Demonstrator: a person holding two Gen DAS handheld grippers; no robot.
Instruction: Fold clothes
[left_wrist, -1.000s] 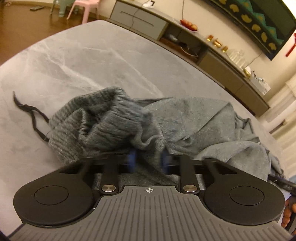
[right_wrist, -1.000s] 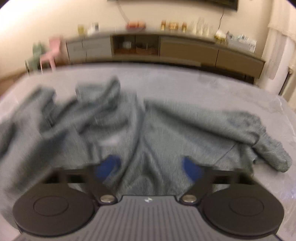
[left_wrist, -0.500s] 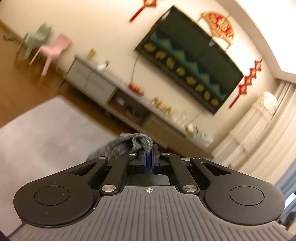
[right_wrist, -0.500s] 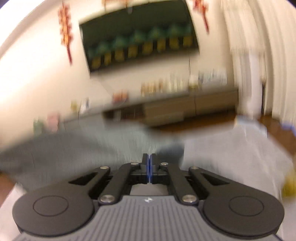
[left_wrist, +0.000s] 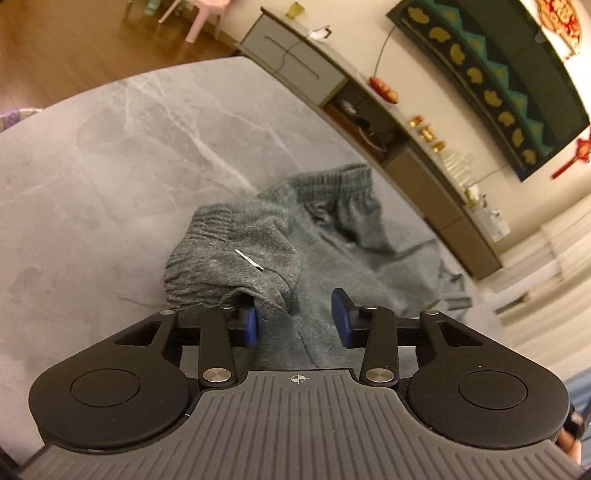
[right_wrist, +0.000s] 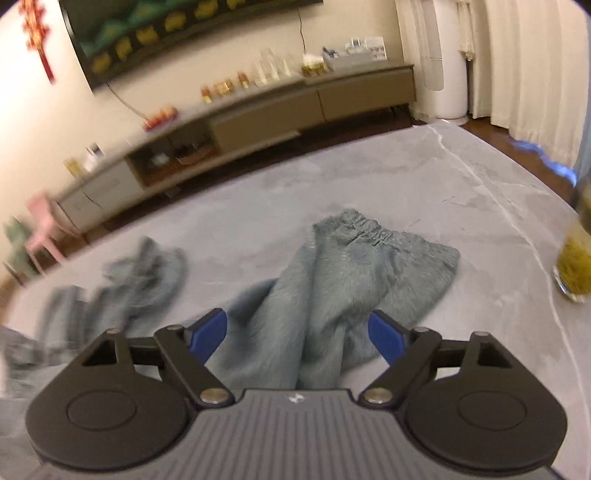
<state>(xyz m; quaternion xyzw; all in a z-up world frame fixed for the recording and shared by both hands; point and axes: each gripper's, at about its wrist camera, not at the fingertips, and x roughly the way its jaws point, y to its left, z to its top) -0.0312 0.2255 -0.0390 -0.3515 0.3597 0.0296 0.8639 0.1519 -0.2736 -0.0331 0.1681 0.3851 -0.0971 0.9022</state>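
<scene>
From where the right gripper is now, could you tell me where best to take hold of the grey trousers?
Probably the elastic waistband of the grey trousers. It lies gathered at the far end on the table, a thick, firm ridge. The right gripper, open, could come straight forward over the legs and pinch it from above, staying clear of the glass.

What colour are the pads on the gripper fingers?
Blue pads, on black arms; the right wrist view shows them best.
</scene>
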